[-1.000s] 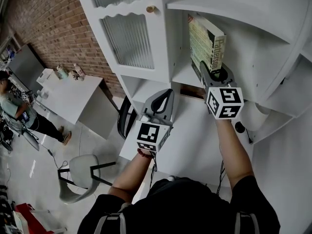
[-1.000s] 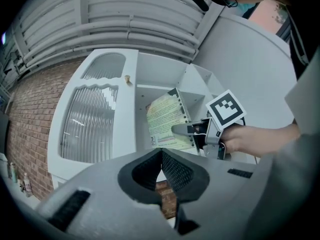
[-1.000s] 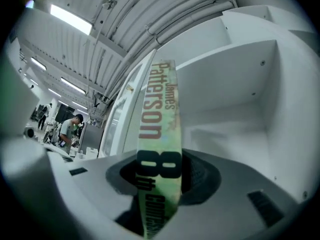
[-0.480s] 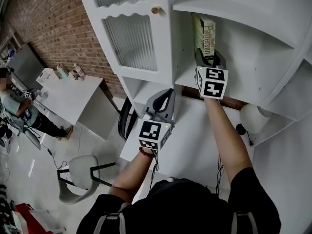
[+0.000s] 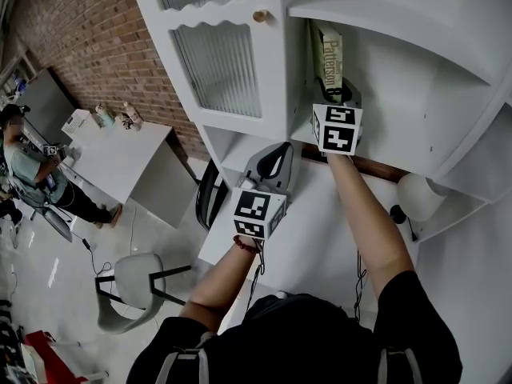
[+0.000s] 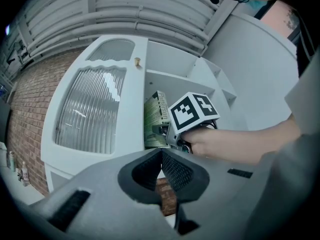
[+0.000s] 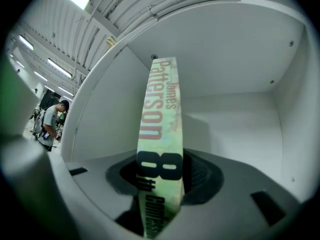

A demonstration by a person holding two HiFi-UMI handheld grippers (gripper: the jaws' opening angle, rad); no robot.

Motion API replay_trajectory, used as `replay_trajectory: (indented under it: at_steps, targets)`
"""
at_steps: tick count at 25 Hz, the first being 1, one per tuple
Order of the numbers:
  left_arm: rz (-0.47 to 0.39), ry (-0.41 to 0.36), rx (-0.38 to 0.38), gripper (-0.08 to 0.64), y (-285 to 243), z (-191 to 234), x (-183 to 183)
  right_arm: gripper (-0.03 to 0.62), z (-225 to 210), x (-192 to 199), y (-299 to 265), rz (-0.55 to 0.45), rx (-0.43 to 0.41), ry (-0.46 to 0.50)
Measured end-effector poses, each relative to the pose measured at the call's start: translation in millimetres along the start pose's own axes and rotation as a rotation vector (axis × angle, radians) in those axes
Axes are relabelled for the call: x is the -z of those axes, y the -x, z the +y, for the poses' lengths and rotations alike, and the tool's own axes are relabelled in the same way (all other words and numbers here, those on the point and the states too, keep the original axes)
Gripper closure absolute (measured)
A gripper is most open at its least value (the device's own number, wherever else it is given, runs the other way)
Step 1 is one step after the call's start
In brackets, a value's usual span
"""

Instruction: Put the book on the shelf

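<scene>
The book, a pale green paperback with red spine lettering, stands upright inside the white cabinet's open shelf compartment, close to its left wall. My right gripper is shut on the book's lower spine end. In the right gripper view the book's spine rises straight up out of the right gripper, above the shelf floor. My left gripper is lower, in front of the cabinet, shut and holding nothing. In the left gripper view, the left gripper faces the book.
A ribbed glass door with a brass knob is left of the compartment. A white desk lies below, with a round white lamp at its right. Further left are a white table, a chair and a person.
My right gripper has carried the book to the left and deeper into the compartment, toward its left wall. The left gripper has shifted slightly.
</scene>
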State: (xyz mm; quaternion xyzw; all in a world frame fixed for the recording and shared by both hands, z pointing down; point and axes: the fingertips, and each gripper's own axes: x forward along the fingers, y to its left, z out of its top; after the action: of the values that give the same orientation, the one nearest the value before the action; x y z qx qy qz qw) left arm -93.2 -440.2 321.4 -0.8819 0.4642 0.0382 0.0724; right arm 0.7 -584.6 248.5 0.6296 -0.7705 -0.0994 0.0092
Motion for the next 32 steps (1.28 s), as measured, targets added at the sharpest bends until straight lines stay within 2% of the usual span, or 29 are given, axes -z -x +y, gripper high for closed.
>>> replay_trajectory:
  at_steps: [4,14,21,26,32]
  targets:
    - [0.013,0.008,0.004,0.541,-2.7,-1.9,7.5,0.421,10.2,1.9,-3.8,-0.001,-0.045,-0.025]
    - [0.024,0.030,-0.017,0.541,-3.8,2.0,18.5,0.345,35.5,-4.0,17.2,-0.051,-0.246,-0.044]
    - [0.034,0.039,-0.023,0.541,-3.2,-1.2,22.9,0.323,43.9,-4.9,19.4,-0.067,-0.311,-0.082]
    - [0.034,0.026,-0.024,0.541,2.8,-7.1,20.7,0.302,48.2,-8.3,16.4,-0.072,-0.370,-0.147]
    - [0.043,0.023,-0.055,0.541,13.4,0.4,21.9,0.290,49.4,-14.7,32.1,-0.116,-0.411,-0.143]
